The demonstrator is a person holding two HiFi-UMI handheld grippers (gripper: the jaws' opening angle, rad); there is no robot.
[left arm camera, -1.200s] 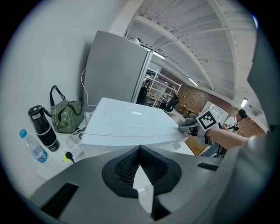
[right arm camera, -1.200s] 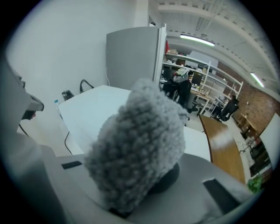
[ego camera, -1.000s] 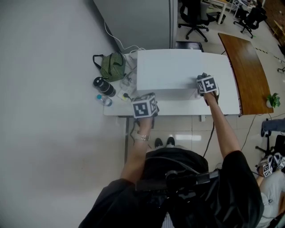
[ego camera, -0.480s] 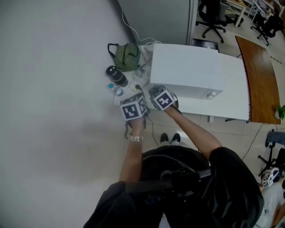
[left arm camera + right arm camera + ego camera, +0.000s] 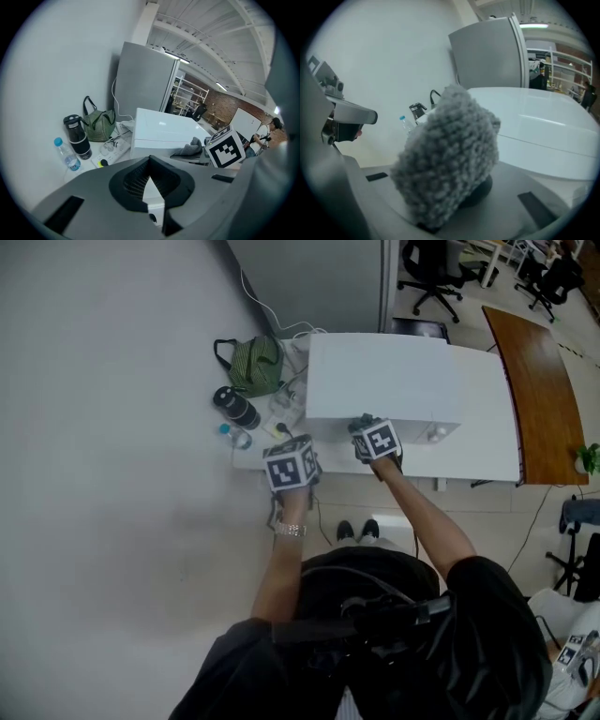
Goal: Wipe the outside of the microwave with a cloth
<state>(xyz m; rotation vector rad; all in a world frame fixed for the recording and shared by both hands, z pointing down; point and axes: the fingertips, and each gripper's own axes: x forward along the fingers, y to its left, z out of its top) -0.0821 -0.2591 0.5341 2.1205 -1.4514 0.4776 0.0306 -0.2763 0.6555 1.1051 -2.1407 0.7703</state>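
**Cloth pinched at the microwave's front, spare gripper held aside**

Our right gripper [image 5: 469, 191] is clamped on a shaggy grey cloth [image 5: 449, 159]. The cloth is bunched into a thick wad, so a soft pad meets the casing and not the jaws. We hold it at the upper front edge of the white box-shaped microwave [image 5: 384, 381], left of the middle of that face. It seems to touch there, which suits a stroke along the front.

Our left gripper [image 5: 150, 161] has its jaws pressed together on nothing. We judge it is parked over the front left corner of the white worktop [image 5: 487, 446] to stay out of the wiping path.

At the worktop's left end, between microwave and wall, stand a green fabric bag [image 5: 258, 364], a black flask [image 5: 236, 409] and a small clear blue-capped water bottle [image 5: 234, 435]. All three are clear of the face we are wiping.
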